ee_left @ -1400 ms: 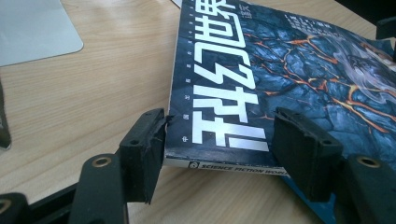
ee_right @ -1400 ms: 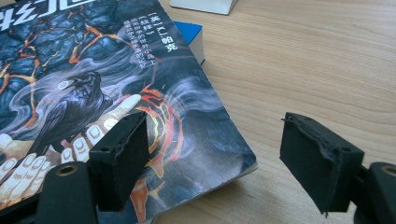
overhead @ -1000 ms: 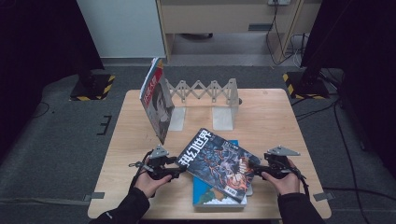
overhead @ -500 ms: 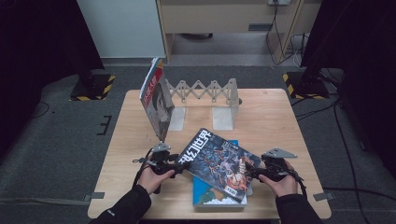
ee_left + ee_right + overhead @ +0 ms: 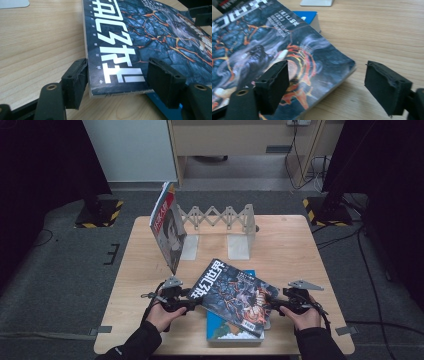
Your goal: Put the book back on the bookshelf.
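**Two hand-held grippers flank a dark magazine on a wooden worktop**

A pale wooden worktop (image 5: 300,250) stands on grey carpet. Toward its far side sits a grey accordion-style book rack (image 5: 220,217) with two flat foot plates, and a red-and-white magazine with a portrait cover (image 5: 167,227) leans upright against the rack's left end.

Near the front edge, a dark blue magazine with an orange lava pattern and large white lettering (image 5: 234,295) lies askew on top of a blue-covered book (image 5: 227,329).

The left gripper (image 5: 117,77) is at the magazine's left corner. Its jaws have just been closing, with the corner between them: one pad touches the spine edge, the other stands apart above the cover.

The right gripper (image 5: 338,88) is at the magazine's right corner, jaws wide apart, one pad over the cover, the other over bare wood, neither pressing.
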`<state>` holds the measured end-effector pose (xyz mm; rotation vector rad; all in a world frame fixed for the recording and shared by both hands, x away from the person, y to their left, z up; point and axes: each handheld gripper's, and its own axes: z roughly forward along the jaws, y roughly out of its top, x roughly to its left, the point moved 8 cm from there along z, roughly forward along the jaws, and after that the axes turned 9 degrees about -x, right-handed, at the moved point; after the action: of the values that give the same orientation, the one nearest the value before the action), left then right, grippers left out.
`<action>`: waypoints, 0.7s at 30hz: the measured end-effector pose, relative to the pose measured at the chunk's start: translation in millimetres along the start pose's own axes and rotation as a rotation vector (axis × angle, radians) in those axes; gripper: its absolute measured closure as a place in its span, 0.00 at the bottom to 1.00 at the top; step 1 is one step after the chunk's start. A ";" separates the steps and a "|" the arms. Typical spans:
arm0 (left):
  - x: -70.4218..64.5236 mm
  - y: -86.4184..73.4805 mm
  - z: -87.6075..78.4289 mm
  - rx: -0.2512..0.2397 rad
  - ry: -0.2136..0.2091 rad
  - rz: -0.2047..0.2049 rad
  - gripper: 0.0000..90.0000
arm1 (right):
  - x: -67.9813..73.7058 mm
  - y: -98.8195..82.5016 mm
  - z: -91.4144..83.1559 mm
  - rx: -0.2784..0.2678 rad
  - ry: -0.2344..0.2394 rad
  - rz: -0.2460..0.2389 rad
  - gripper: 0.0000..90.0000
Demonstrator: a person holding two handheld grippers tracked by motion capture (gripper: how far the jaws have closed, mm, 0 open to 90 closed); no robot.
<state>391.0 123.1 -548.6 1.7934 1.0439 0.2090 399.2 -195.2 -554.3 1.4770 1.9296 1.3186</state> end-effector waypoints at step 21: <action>0.9 1.7 3.3 0.007 -0.013 0.016 0.35 | 13.4 6.2 15.5 0.010 0.061 0.021 0.22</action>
<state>394.4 121.3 -549.1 1.8074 1.0226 0.2033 409.0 -176.2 -553.6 1.4821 1.9666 1.3804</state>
